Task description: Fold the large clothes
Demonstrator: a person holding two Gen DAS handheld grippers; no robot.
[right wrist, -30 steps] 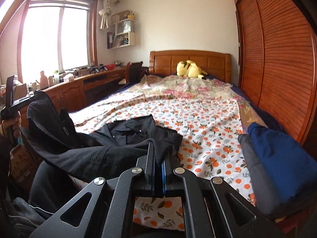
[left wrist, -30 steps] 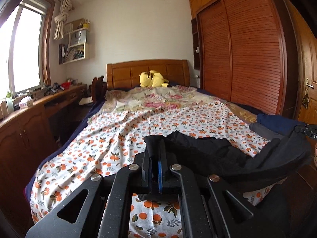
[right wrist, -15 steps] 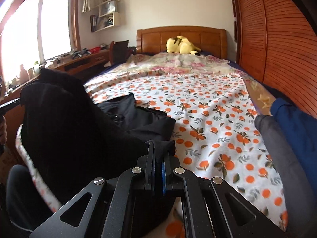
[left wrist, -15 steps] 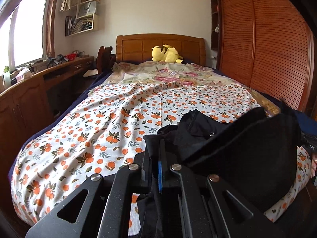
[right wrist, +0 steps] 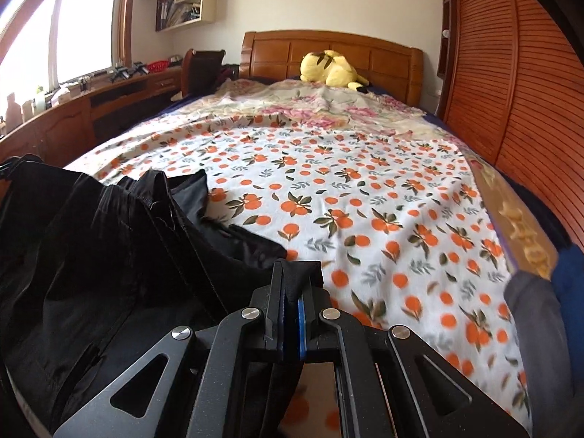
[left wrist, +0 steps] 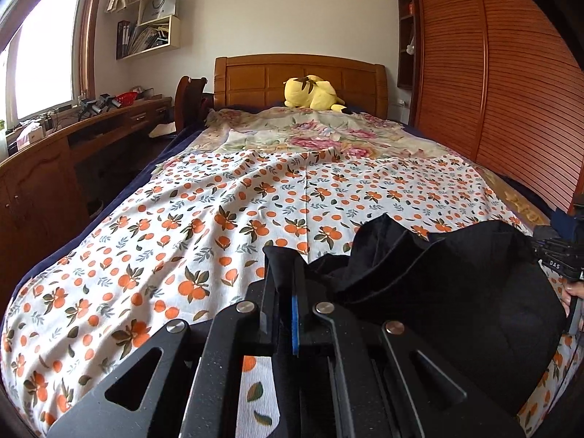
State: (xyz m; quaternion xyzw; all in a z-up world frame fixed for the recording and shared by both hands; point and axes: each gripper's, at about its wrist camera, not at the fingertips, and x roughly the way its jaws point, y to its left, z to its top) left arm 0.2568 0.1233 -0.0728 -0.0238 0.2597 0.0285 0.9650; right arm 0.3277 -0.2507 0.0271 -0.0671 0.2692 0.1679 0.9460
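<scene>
Over the foot of the bed (left wrist: 153, 255), both grippers hold a black garment (left wrist: 456, 284). Left gripper (left wrist: 288, 284) and right gripper (right wrist: 294, 292) each have jaws clamped on its fabric.

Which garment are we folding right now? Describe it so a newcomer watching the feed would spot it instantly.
Start from the big bed with the orange-print sheet. At its near end lies a bunched black garment, pinched at one edge by the left tongs and at another by the right tongs. It is the only black cloth; the folded blue clothes and grey clothes lie at the bed's right edge.
</scene>
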